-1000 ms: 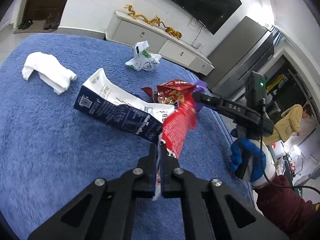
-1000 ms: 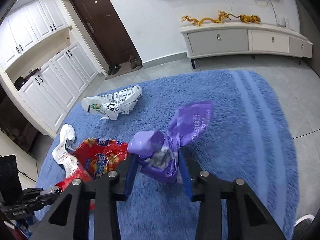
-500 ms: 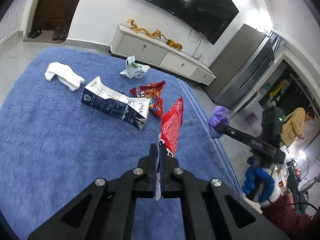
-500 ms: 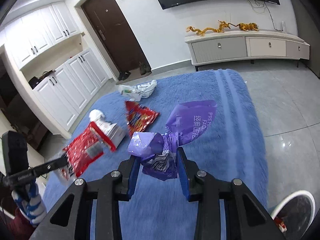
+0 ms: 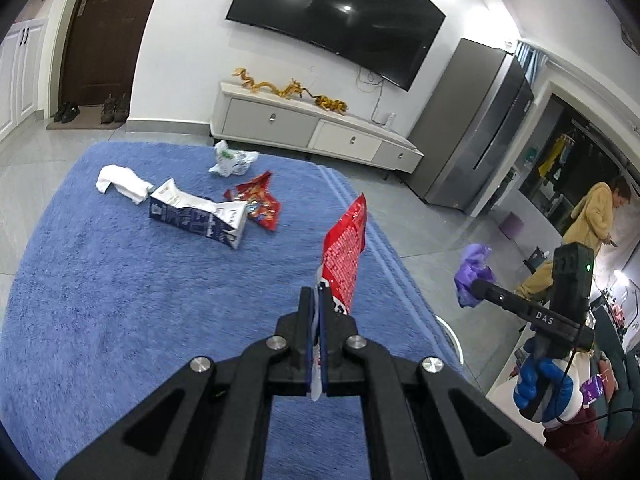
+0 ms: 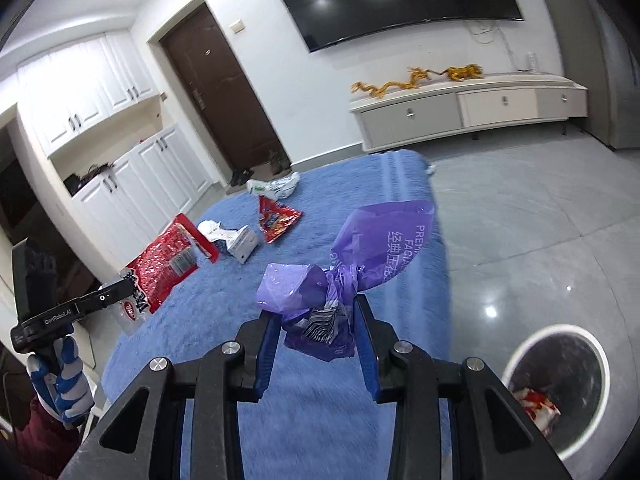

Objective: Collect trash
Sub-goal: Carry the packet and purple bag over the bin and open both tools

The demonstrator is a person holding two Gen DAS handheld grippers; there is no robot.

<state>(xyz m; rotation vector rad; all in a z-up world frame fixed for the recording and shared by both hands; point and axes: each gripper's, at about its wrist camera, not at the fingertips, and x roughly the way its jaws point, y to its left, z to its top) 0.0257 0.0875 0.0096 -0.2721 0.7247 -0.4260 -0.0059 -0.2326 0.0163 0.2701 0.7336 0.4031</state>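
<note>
My left gripper (image 5: pixel 318 300) is shut on a red snack bag (image 5: pixel 346 252) held high above the blue rug (image 5: pixel 120 300); the bag also shows in the right wrist view (image 6: pixel 168 260). My right gripper (image 6: pixel 318 316) is shut on a crumpled purple plastic wrapper (image 6: pixel 360 252), also seen in the left wrist view (image 5: pixel 472 276). On the rug lie a dark blue and white carton (image 5: pixel 200 220), a red snack wrapper (image 5: pixel 258 204), a white plastic bag (image 5: pixel 232 160) and a white cloth (image 5: pixel 120 184). A white bin (image 6: pixel 556 388) with a red-and-white scrap inside stands at the lower right.
A low white TV cabinet (image 5: pixel 312 136) with gold dragon figures stands past the rug, under a wall TV. Grey tile floor (image 6: pixel 540 220) lies right of the rug. A person in yellow (image 5: pixel 596 216) stands far right. White cupboards (image 6: pixel 120 184) line the left wall.
Both grippers have risen and pulled back from the rug with their loads. The red bag has lifted clear of the carton. The white bin has come further into the right wrist view.
</note>
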